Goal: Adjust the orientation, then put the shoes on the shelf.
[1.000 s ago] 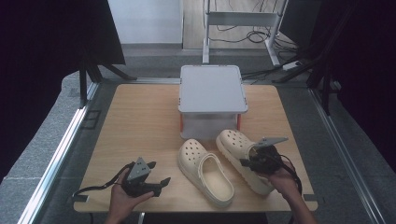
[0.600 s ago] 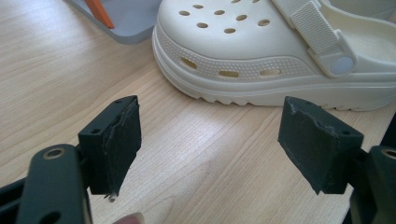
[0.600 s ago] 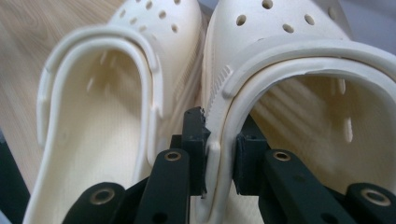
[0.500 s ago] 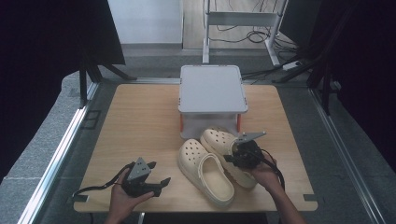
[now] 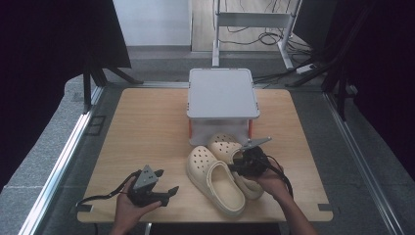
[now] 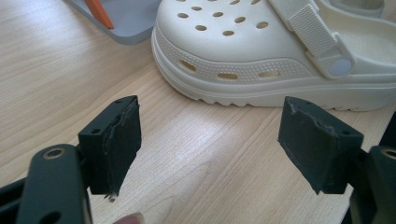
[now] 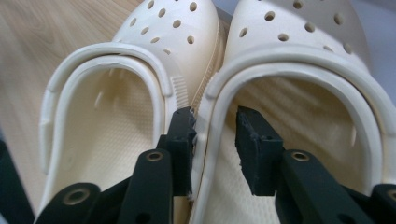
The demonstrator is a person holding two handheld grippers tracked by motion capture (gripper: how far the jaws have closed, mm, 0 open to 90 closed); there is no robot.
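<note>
Two cream clogs lie side by side at the table's front, toes toward a grey box. In the high view the left clog (image 5: 215,178) lies closer to me and the right clog (image 5: 222,144) reaches the box. My right gripper (image 5: 240,164) is shut on the right clog (image 7: 303,56), its jaws (image 7: 215,126) straddling the inner side wall where it meets the left clog (image 7: 112,130). My left gripper (image 5: 169,191) rests open near the front edge, held in a hand. Its jaws (image 6: 210,140) are spread wide over bare wood, short of the left clog (image 6: 261,51).
A grey lidded box (image 5: 222,93) with orange latches stands at the table's middle back; its corner (image 6: 126,18) shows beyond the clog. The wooden table (image 5: 142,127) has free room on its left half. Cables and a metal frame (image 5: 254,19) lie on the floor beyond.
My right gripper has dragged the right clog left and toward the box, until it lies against the left clog. The left gripper has stayed put.
</note>
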